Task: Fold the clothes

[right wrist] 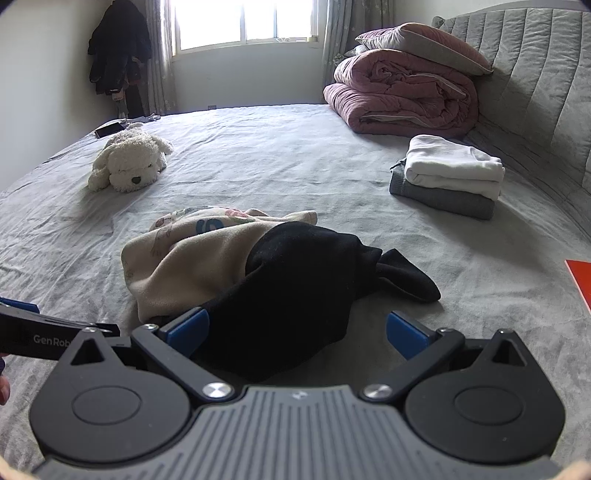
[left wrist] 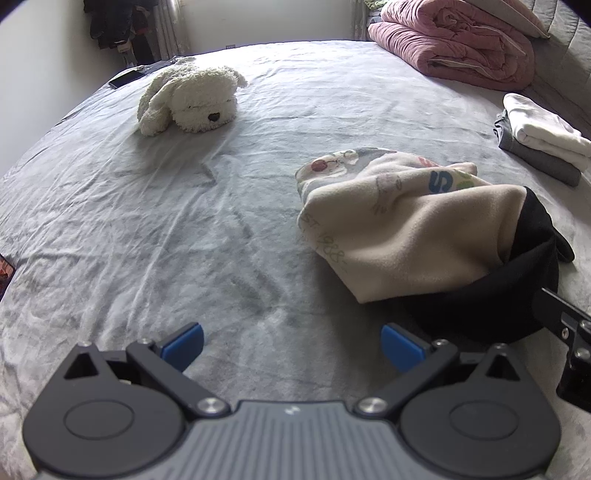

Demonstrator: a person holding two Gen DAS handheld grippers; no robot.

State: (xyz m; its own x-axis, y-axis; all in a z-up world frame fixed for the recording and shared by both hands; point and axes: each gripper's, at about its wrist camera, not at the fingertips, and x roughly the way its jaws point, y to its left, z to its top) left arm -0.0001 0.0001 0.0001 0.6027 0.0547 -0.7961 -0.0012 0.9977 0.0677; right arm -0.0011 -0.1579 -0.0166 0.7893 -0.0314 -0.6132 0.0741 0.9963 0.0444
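A wide bed (right wrist: 295, 166) under a wrinkled grey sheet fills both views, with a padded grey headboard (right wrist: 535, 74) along its right side. Against that headboard lies a bulky rolled pink quilt (right wrist: 402, 99) with a pillow (right wrist: 424, 44) on top. Beyond the far edge a bright window (right wrist: 243, 22) stands between curtains, and dark clothes (right wrist: 118, 48) hang in the left corner.

Mid-bed sits the unfolded heap: a cream printed garment (right wrist: 184, 258) with a black garment (right wrist: 295, 288) lying over its near right part. The black cloth reaches between the wide-open jaws of the right gripper (right wrist: 295, 328); the blue pads do not press on it. The left gripper (left wrist: 291, 343) hovers over bare sheet to the left of the heap, jaws equally wide and empty.

Well right of the heap, near the headboard, is a folded stack, white piece (right wrist: 454, 166) upon grey piece (right wrist: 439, 195). A white plush dog (right wrist: 129, 162) lies far left, a dark phone (right wrist: 109, 129) behind it. An orange flat thing (right wrist: 580, 284) shows at the right edge.
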